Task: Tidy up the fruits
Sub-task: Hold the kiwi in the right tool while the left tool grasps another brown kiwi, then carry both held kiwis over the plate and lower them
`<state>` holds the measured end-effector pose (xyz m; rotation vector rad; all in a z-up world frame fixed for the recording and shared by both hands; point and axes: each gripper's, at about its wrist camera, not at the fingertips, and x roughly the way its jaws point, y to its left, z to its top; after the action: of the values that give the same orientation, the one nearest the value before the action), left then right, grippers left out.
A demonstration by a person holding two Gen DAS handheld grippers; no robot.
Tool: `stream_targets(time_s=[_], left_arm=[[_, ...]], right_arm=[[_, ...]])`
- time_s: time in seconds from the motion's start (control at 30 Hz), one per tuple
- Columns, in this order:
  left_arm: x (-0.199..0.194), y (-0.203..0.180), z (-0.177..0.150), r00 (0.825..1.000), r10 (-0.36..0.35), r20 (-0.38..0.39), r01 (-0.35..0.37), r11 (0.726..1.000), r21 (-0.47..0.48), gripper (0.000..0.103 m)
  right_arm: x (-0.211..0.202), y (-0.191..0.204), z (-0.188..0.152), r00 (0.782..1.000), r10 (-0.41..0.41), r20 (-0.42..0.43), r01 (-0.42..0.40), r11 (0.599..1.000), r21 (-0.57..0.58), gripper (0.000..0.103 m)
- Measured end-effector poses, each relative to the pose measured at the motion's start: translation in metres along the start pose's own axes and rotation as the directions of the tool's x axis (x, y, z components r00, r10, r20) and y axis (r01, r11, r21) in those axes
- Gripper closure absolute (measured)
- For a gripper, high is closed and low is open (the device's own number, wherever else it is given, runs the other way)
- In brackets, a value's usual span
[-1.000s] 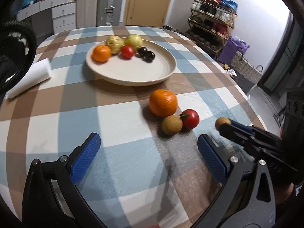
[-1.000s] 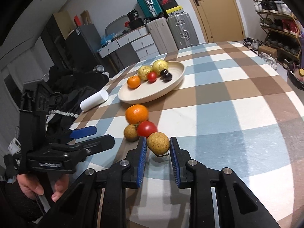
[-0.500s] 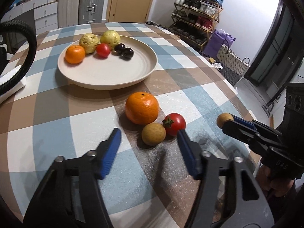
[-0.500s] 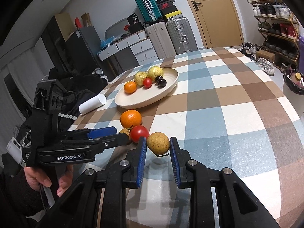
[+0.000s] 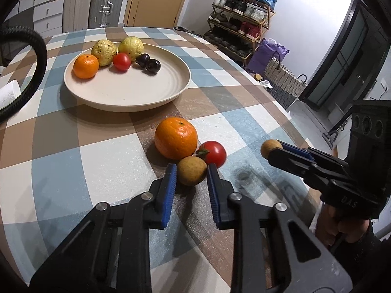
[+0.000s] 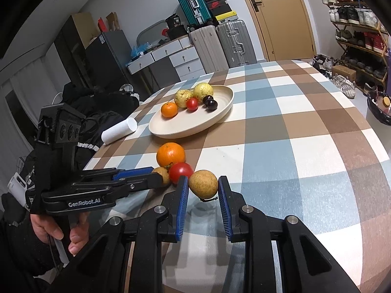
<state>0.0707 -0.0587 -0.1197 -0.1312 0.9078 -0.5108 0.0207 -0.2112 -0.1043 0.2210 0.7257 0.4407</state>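
Left gripper point(image 5: 191, 171) straddles a longan point(image 5: 191, 173) on the table, pads not quite closed on it.
From the left wrist: that longan touches an orange point(image 5: 176, 138) and a tomato point(image 5: 213, 151) on the checked cloth point(image 5: 73, 151), with the plate point(image 5: 127, 90) of fruit beyond. From the right wrist: right gripper point(image 6: 203, 185) pinches a second longan point(image 6: 203, 183) above the cloth, beside the tomato point(image 6: 180, 172); left gripper point(image 6: 156, 179) reaches in from the left.
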Motion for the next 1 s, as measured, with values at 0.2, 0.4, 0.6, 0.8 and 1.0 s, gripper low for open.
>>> stream_targets(time_s=[0.2, 0.4, 0.6, 0.8, 1.0], left_arm=[[-0.014, 0.007, 0.001, 0.999, -0.043, 0.032, 0.044, 0.998, -0.034, 0.080], [-0.030, 0.018, 0.013, 0.994, -0.079, 0.075, 0.084, 0.994, -0.065, 0.080], [-0.042, 0.023, 0.031, 0.990, -0.091, 0.110, 0.098, 0.993, -0.060, 0.080], [-0.036, 0.030, 0.059, 0.986, -0.097, 0.135, 0.107, 0.992, -0.065, 0.080], [-0.016, 0.039, 0.093, 0.985, -0.090, 0.144, 0.104, 0.991, -0.088, 0.081]], right_arm=[[0.004, 0.001, 0.009, 1.000, 0.012, 0.002, -0.012, 1.000, 0.005, 0.078], [0.015, -0.004, 0.018, 0.999, 0.039, -0.007, -0.038, 0.998, 0.043, 0.078], [0.024, -0.009, 0.037, 0.997, 0.076, -0.001, -0.076, 0.994, 0.075, 0.078], [0.040, -0.014, 0.071, 0.996, 0.085, 0.008, -0.086, 0.994, 0.070, 0.078], [0.057, -0.030, 0.116, 0.994, 0.105, 0.015, -0.106, 0.990, 0.097, 0.078]])
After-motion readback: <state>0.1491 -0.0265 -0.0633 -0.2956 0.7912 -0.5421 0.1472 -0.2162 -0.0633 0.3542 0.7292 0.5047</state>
